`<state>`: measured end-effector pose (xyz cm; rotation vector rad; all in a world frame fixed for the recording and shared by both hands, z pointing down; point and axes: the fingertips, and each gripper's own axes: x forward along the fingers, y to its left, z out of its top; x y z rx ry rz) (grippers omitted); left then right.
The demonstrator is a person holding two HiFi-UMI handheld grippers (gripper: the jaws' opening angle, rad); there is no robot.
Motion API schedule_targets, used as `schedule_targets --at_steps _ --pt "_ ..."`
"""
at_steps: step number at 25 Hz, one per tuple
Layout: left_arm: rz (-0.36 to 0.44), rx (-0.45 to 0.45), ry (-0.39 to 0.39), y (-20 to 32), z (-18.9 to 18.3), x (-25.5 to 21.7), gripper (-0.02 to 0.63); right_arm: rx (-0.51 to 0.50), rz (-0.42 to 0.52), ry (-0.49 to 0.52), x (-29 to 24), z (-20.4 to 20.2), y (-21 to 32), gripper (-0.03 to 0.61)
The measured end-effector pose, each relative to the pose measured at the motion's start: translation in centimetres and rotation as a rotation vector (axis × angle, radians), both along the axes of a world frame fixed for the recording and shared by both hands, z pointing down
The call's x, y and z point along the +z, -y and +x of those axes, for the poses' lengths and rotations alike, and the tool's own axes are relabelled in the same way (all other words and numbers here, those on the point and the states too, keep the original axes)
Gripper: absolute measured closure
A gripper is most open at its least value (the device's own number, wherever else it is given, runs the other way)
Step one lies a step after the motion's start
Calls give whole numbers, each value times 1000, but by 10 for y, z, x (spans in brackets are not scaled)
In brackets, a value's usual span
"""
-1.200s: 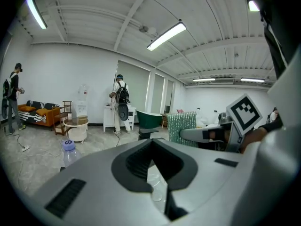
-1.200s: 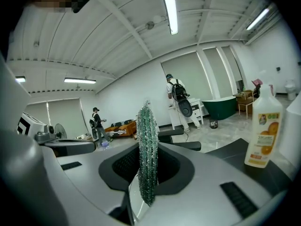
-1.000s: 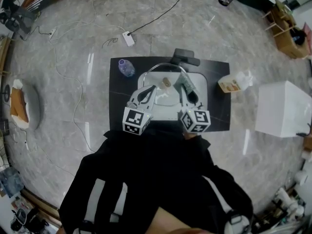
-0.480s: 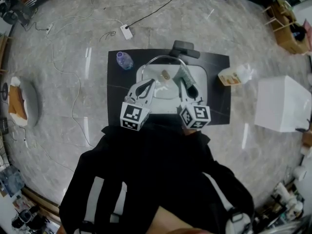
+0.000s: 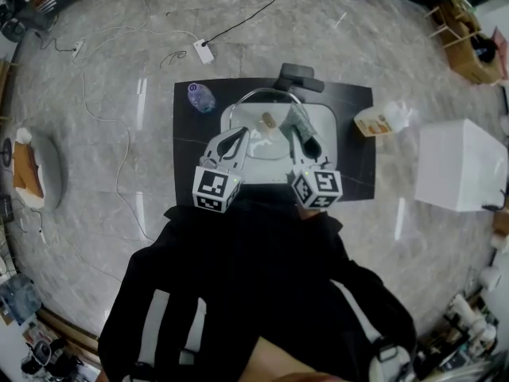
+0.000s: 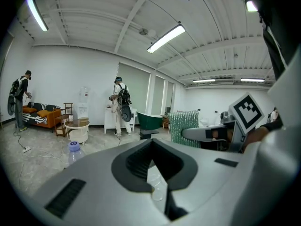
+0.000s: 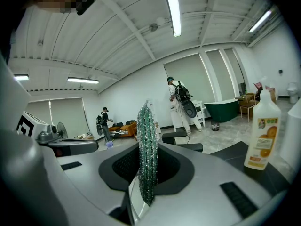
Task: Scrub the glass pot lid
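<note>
The glass pot lid (image 5: 262,138), with a metal rim and a pale knob, rests over a white basin (image 5: 328,119) on the black table. My left gripper (image 5: 237,140) is at the lid's near left edge. In the left gripper view its jaws (image 6: 153,173) are shut on clear glass (image 6: 155,186). My right gripper (image 5: 306,143) is shut on a green glittery scrubber (image 5: 301,124), just right of the knob. The scrubber (image 7: 146,159) stands upright between the right gripper (image 7: 146,192) jaws.
A water bottle (image 5: 199,96) stands on the table's back left and a black object (image 5: 301,76) at its back edge. An orange detergent bottle (image 5: 382,122) lies right of the table, with a white box (image 5: 465,165) beyond. Cables trail across the floor behind.
The head view has drifted slightly, so the table sits higher in the frame. Both grippers keep their hold and stay in nearly the same place against the lid.
</note>
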<state>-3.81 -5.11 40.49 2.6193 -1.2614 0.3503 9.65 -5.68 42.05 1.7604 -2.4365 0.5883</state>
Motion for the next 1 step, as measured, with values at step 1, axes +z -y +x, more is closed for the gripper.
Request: schedule_targets --at_steps 1 --pt "0 -3 0 0 -1 0 612 -1 -1 1 0 0 0 512"
